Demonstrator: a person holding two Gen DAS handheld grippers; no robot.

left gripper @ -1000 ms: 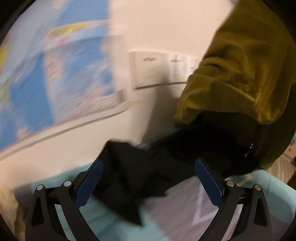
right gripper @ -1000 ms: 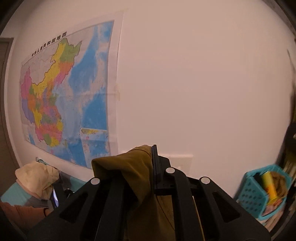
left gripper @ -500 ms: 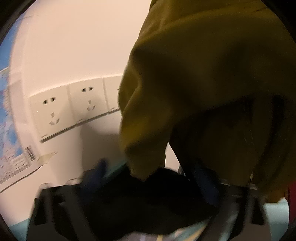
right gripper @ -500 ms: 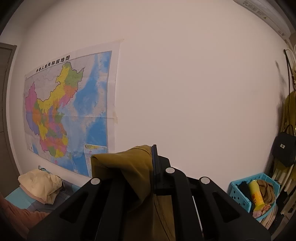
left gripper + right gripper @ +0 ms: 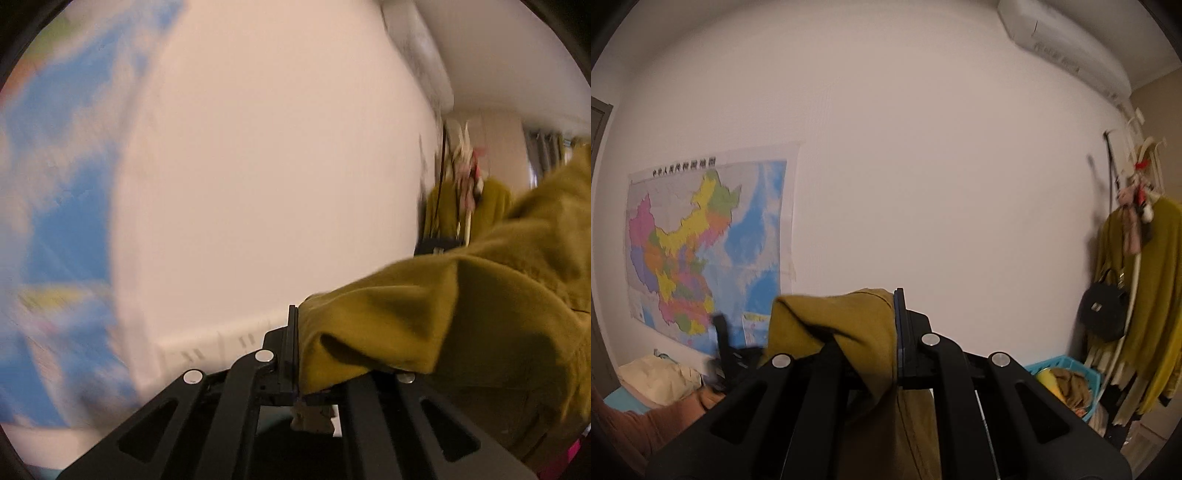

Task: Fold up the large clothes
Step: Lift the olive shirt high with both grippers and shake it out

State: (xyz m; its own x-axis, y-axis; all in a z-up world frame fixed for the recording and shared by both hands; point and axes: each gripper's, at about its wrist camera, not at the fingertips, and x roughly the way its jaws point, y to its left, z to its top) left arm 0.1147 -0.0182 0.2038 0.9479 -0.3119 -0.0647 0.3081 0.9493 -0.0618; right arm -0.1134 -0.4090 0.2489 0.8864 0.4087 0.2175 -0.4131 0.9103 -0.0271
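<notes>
Both claws, left gripper (image 5: 295,354) and right gripper (image 5: 895,332), are clamped on the mustard garment (image 5: 424,317), held up; next, spread it toward 3 and 9 o'clock.

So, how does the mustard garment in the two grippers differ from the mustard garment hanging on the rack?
The held garment is bunched and clamped by the right gripper and the left gripper; the hanging garment drapes full length. A black bag hangs before the hanging one only. Both are mustard-coloured.
</notes>
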